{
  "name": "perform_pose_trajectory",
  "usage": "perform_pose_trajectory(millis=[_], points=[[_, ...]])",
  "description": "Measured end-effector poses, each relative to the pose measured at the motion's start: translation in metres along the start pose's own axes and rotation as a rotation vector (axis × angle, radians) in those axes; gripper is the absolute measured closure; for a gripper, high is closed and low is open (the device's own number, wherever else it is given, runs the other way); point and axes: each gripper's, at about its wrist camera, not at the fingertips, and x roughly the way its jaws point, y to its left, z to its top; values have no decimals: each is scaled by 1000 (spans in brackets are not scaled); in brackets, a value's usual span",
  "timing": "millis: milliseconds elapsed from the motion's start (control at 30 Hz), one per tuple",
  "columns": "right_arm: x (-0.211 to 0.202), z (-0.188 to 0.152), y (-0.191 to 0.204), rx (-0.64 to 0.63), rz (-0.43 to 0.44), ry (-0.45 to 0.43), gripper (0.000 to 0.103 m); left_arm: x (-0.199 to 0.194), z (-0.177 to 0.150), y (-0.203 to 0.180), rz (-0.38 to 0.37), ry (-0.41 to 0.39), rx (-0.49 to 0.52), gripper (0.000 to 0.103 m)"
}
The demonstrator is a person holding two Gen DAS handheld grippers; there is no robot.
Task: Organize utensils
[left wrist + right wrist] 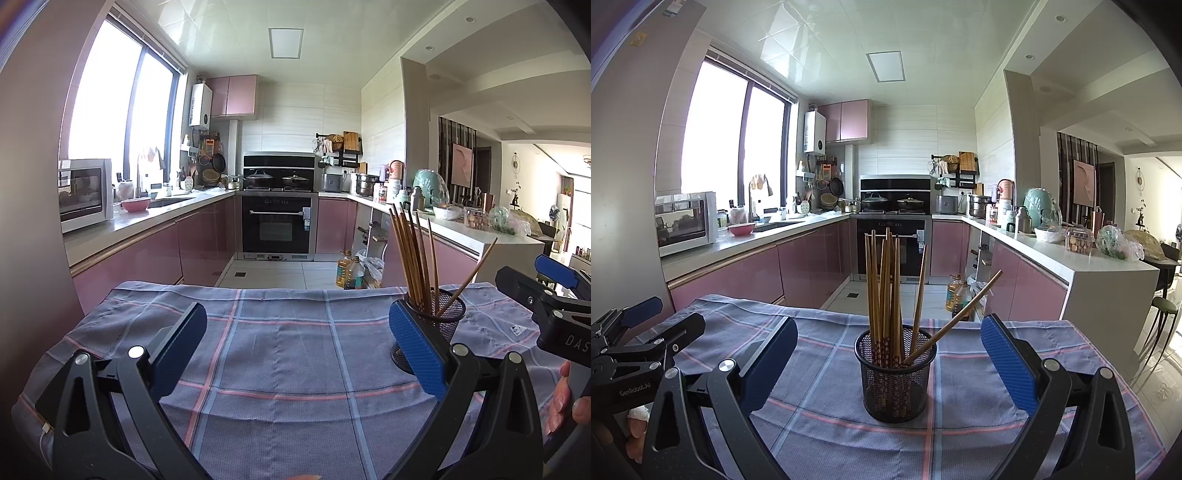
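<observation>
A black mesh holder [894,373] stands upright on the checked cloth [960,406] and holds several wooden chopsticks [884,288]; one chopstick [960,314] leans out to the right. My right gripper [888,354] is open and empty, its blue pads on either side of the holder and a little nearer than it. In the left wrist view the holder [441,321] is partly behind the right pad [417,347]. My left gripper [295,347] is open and empty above bare cloth, left of the holder. Each gripper shows at the edge of the other's view.
The cloth-covered table [280,354] ends at a far edge, with kitchen floor beyond. Oil bottles [349,273] stand on the floor past it. Pink cabinets, an oven [277,225] and a cluttered white counter [1071,254] lie further back.
</observation>
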Motion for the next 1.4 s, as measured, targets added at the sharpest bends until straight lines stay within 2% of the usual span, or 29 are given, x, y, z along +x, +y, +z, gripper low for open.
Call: perform_pose_trajectory(millis=[1400], points=[[0, -1, 0, 7, 4, 3, 7, 1, 1, -4, -5, 6, 3, 6]])
